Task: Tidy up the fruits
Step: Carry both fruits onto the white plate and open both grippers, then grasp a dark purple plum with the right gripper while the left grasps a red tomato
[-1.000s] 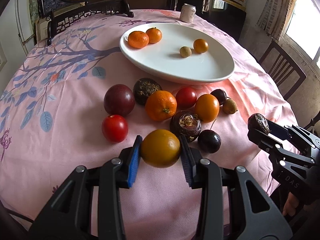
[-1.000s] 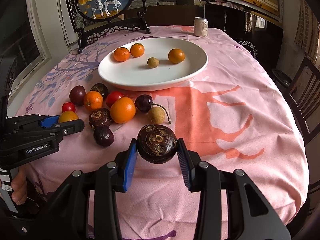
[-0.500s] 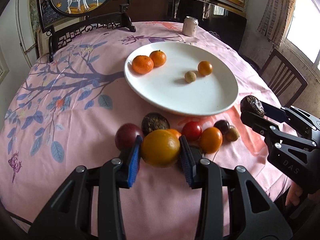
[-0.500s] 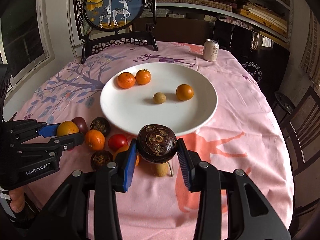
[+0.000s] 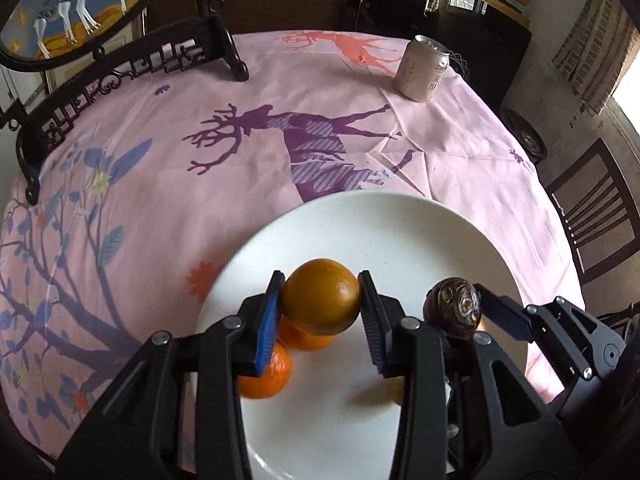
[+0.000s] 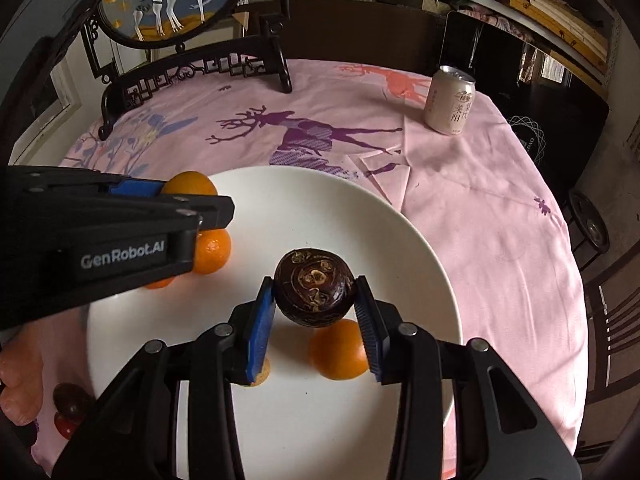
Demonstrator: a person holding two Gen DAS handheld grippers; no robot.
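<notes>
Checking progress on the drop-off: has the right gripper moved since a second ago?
Yes. The right gripper, shut on the dark fruit, moved forward over the white plate, toward the can.

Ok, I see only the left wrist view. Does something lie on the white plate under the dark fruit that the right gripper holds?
Observer: Yes. A round orange fruit lies on the white plate, seemingly just under the right gripper and its dark brown patterned fruit.
Operator: Are any fruits on the cloth, off the plate?
Observer: At least one small dark red fruit lies on the pink cloth, by the plate's near left rim.
</notes>
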